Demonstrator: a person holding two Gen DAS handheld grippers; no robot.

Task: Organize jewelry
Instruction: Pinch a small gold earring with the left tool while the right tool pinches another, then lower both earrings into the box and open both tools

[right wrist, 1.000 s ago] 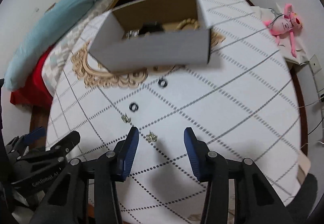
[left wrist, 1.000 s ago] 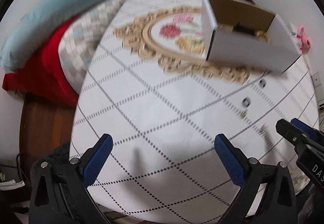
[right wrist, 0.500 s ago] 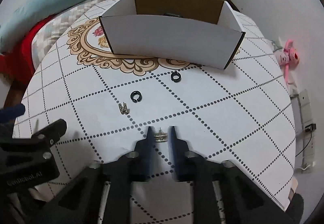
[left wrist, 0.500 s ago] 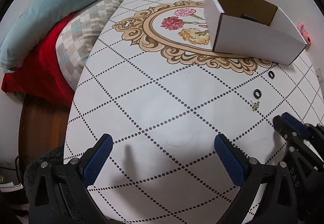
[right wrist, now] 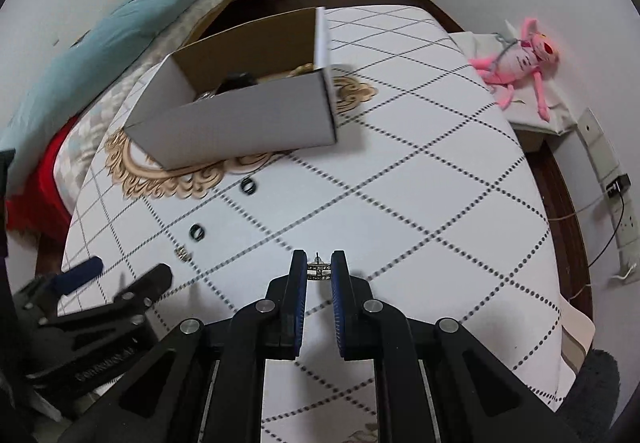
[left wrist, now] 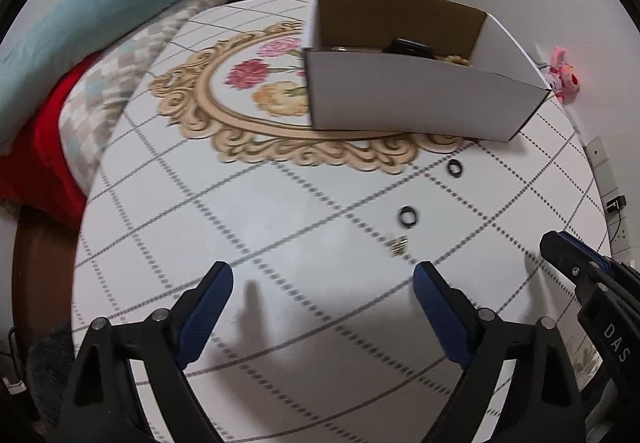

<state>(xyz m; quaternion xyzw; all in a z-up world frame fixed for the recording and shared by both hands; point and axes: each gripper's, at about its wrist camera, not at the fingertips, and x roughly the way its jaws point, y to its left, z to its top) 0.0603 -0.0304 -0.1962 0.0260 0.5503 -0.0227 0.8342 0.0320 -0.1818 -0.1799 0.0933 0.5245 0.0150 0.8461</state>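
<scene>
My right gripper [right wrist: 319, 270] is shut on a small gold earring [right wrist: 319, 272] and holds it above the table. My left gripper [left wrist: 322, 277] is open and empty over the near part of the table. A second gold earring [left wrist: 399, 245] [right wrist: 183, 253] and two black rings [left wrist: 409, 217] [left wrist: 455, 167] [right wrist: 197, 231] [right wrist: 248, 186] lie on the table between the grippers and a white cardboard box [left wrist: 416, 99] [right wrist: 240, 123]. The box holds several pieces of jewelry, partly hidden by its wall.
The white table [left wrist: 200, 203] has a dotted diamond pattern and a gold floral medallion [left wrist: 256, 83]. A bed with a blue quilt [left wrist: 80, 3] and a red blanket lies to the left. A pink plush toy [right wrist: 520, 59] sits on a stand at the right.
My right gripper closed on the gold earring and lifted it off the table, turning to the right. My left gripper moved right, toward the rings and the other earring.
</scene>
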